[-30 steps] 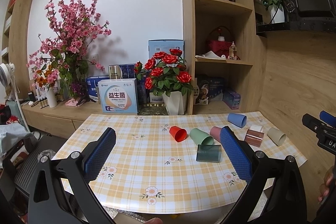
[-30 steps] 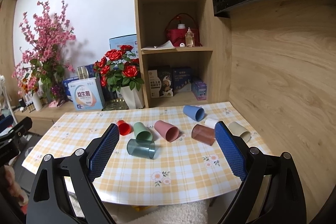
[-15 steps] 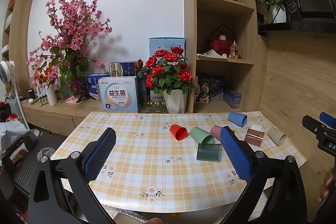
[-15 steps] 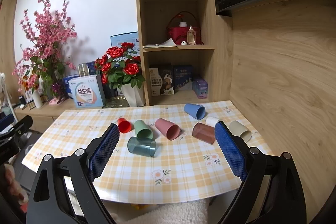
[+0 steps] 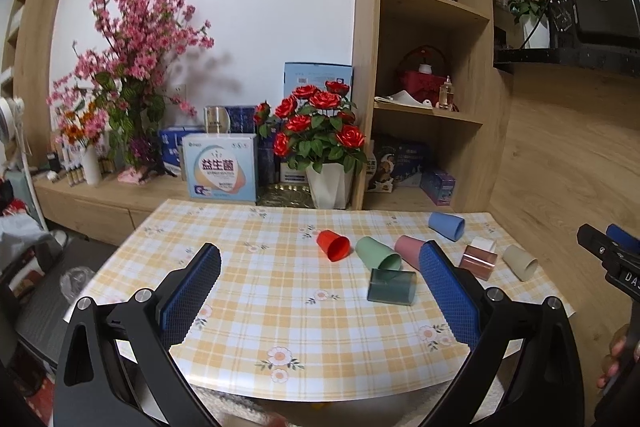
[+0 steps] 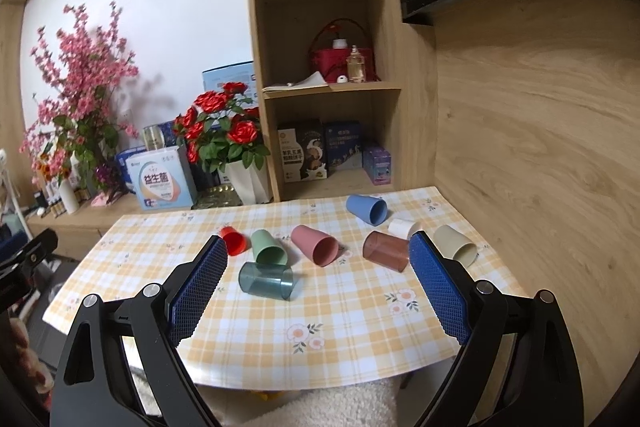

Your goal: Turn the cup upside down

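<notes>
Left gripper (image 5: 320,259): hovering at the near edge of the table, jaws spread wide, gripping nothing
Right gripper (image 6: 318,251): likewise hovering short of the cups, jaws standing wide apart, nothing between them
Cups: all are lying on their sides in a loose row across the far half of the table; red cup (image 6: 233,239), green cup (image 6: 269,247), pink cup (image 6: 315,245), blue cup (image 6: 367,209), brown translucent cup (image 6: 386,251), white cup (image 6: 403,227), beige cup (image 6: 456,243); the teal translucent cup (image 6: 267,280) is lying nearest, just in front of the green one
Step in hand: judged to be the approach, with no cup yet contacted
Technique: closing across the side wall near mid-height is advisable; lifting clear before rotating mouth-down; neighbours are lying close, so entering from the open near side is reducing the risk of knocking them
Surface: table (image 5: 248,311) is carrying a yellow checked cloth with flower prints; smooth cups are likely rolling if nudged
Room: wooden shelving (image 6: 320,87), rose pot (image 5: 324,147) and pink blossom branches (image 5: 132,67) are standing behind the table
</notes>
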Demonstrator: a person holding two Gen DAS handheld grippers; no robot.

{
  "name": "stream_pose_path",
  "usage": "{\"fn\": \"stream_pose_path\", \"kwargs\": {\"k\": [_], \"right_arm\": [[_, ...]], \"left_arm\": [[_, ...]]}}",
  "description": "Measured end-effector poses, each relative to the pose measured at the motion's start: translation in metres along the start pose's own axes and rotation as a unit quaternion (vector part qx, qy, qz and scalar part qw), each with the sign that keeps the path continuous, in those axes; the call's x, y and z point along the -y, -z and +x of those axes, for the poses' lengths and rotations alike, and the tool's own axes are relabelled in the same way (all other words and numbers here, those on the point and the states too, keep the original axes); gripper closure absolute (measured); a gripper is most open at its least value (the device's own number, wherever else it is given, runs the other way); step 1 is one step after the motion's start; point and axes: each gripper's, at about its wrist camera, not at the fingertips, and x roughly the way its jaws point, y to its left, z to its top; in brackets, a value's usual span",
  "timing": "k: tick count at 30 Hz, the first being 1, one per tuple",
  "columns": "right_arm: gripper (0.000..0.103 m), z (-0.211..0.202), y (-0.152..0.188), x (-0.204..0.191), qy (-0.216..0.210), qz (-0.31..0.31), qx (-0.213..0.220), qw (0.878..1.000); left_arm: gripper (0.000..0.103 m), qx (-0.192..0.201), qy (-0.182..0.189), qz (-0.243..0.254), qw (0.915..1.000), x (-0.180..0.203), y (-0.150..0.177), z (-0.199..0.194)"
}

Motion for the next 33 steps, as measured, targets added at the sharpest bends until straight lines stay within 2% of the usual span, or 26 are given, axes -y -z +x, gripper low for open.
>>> {"fn": "stream_pose_path", "kwargs": {"k": [2, 5, 11, 15, 19, 22, 26, 29, 33], "right_arm": [[0.014, 0.004, 0.002, 0.012, -0.006, 0.015, 0.004, 1.0], [0.014, 0.014, 0.008, 0.033, -0.026, 0.043, 0.002, 0.999], [0.014, 0.057, 0.028, 0.069, 0.023, 0.096, -0.045, 0.994], [0.014, 0.089, 0.048, 0.088, 0.031, 0.147, -0.07, 0.986], [0.014, 0.124, 0.061, 0.088, 0.042, 0.145, -0.116, 0.982], [0.014, 0.15, 0.067, 0.077, 0.015, 0.132, -0.154, 0.979], [0.014, 0.172, 0.063, 0.059, -0.02, 0.108, -0.164, 0.98], [0.014, 0.19, 0.059, 0.041, 0.003, 0.062, -0.171, 0.983], [0.014, 0.207, 0.061, 0.04, -0.005, 0.074, -0.171, 0.982]], "left_arm": [[0.006, -0.014, 0.024, -0.015, 0.9995, -0.007, 0.001, 0.009], [0.006, -0.026, 0.026, -0.025, 0.999, -0.013, 0.006, 0.025], [0.006, -0.033, 0.025, -0.004, 0.9991, -0.021, 0.019, 0.057], [0.006, -0.062, 0.011, -0.006, 0.998, -0.032, 0.03, 0.085], [0.006, -0.097, 0.009, -0.016, 0.9951, -0.043, 0.04, 0.111], [0.006, -0.12, 0.015, -0.025, 0.9923, -0.047, 0.046, 0.129], [0.006, -0.155, 0.023, -0.039, 0.9868, -0.046, 0.052, 0.151], [0.006, -0.192, 0.019, -0.036, 0.9806, -0.038, 0.059, 0.17], [0.006, -0.21, -0.006, -0.028, 0.9774, -0.035, 0.066, 0.19]]}}
